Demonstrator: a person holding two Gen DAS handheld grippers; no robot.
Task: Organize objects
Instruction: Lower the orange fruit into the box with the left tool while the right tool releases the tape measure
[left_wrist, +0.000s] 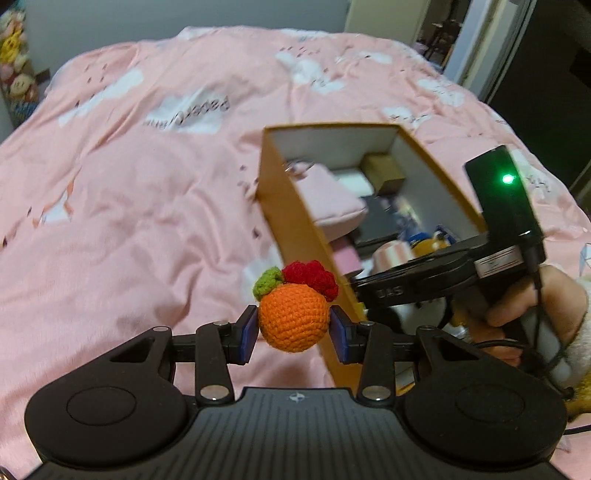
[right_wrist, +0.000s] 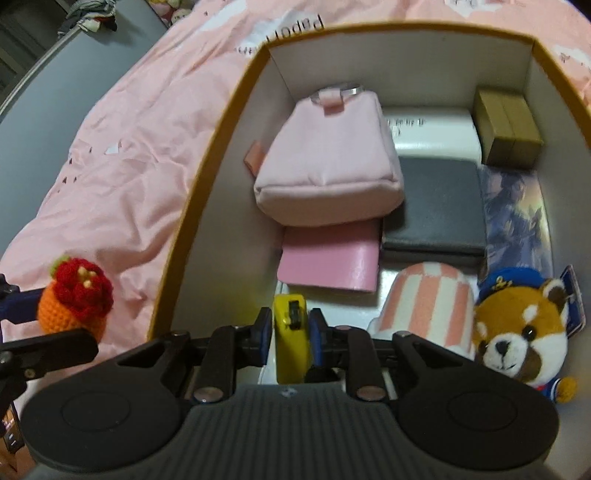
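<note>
Two grippers in play, both loaded. Left gripper is clamped on a crocheted orange ball with a red flower and green leaf on top; both blue pads press its sides. It hangs above the pink duvet, just outside the near left wall of the box. In the right wrist view the same ball shows at far left, outside the box wall, held up off the bedding.

Right gripper is over the near end of the box interior, its jaws close together with a small yellow object between them; the pads sit at its sides, contact looks likely but I can't tell if they press. The object carries a black clip-like part on its face. A hand grips the right gripper's handle in the left view, with a green LED lit on its housing.

Box contents:
- pink pouch, far left, lying on a pink flat case
- dark grey flat case, centre
- small brown carton, far right corner
- pink-and-white striped item, near right
- red panda plush with a blue cap, near right corner, touching the striped item

The box is open-topped, tan outside and white inside, and sits on the duvet.
</note>
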